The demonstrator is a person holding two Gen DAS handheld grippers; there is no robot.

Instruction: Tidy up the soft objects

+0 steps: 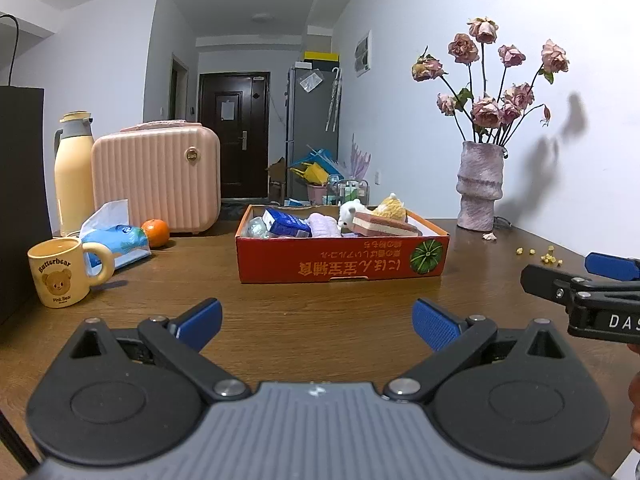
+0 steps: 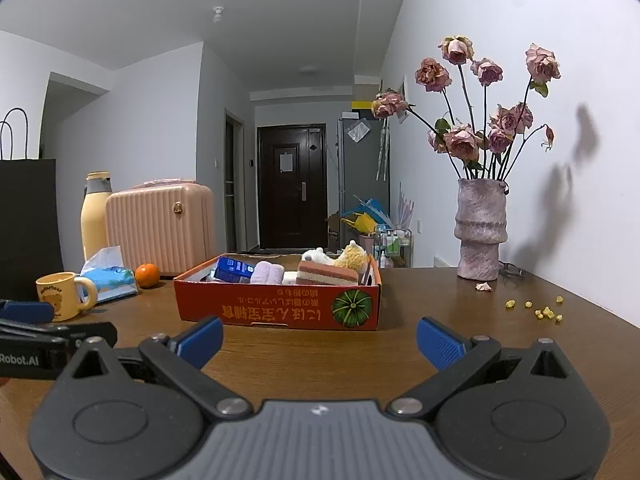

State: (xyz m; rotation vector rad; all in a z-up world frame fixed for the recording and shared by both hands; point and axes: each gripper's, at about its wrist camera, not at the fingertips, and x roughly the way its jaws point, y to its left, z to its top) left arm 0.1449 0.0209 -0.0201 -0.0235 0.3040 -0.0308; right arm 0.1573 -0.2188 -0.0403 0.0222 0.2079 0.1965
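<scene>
We are holding our left gripper (image 1: pixel 316 324) and right gripper (image 2: pixel 320 338) spread wide and gripping nothing, hovering over the wooden table (image 1: pixel 320 312). At twelve o'clock, the red cardboard box (image 1: pixel 340 266) is sitting, holding the soft toys (image 1: pixel 352 212).

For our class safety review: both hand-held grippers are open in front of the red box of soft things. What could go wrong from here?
1. The layered sponge leans on the red box edge and may tip out if nudged.
2. A wide swing of the right hand-held gripper could topple the tall vase.
3. The left hand-held gripper could knock the mug.
</scene>
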